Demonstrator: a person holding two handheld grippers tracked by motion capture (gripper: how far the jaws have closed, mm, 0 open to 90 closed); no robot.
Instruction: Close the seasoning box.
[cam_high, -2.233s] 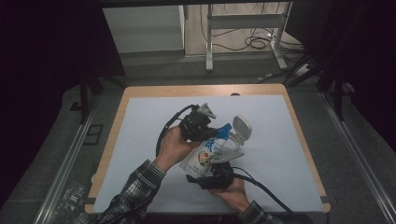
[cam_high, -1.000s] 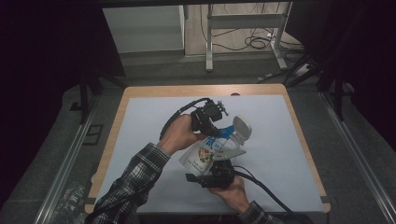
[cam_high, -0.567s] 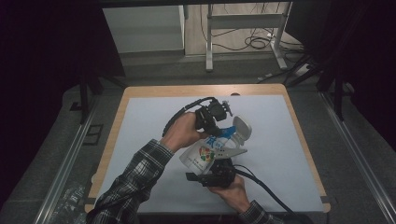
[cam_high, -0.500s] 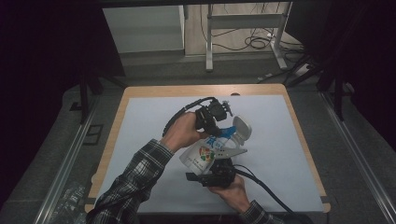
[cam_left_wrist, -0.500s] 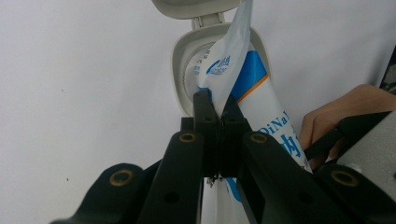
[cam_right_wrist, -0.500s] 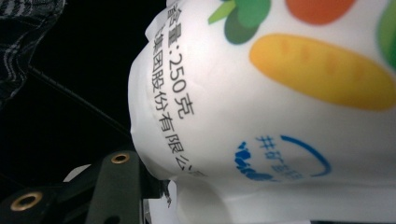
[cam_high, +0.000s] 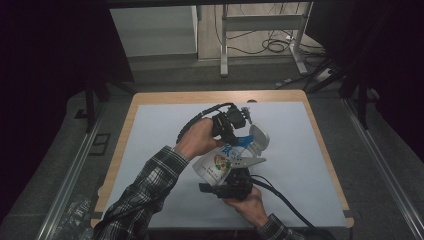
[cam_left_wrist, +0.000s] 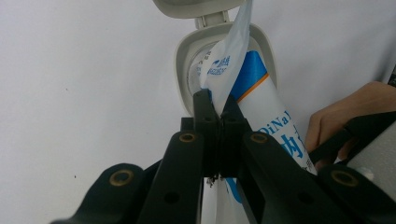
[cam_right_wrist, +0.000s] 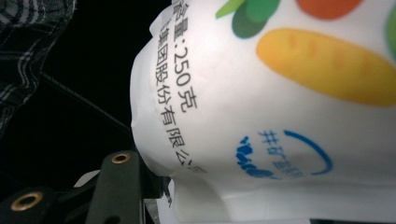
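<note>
So the right gripper clamps the wipes pack by its body, propped just above the tabletop, probably to steady it. Left gripper is pinched fully closed on a wipe poking from the flip lid.

The left gripper points away from the person, jaws pinched tight together. The right gripper sits nearer the person, jaws half spread.

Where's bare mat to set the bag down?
The white mat is bare left of the left claw, right of the bag toward the wooden edge, and along the far edge. Crowded mid-table: both claws, right claw.
</note>
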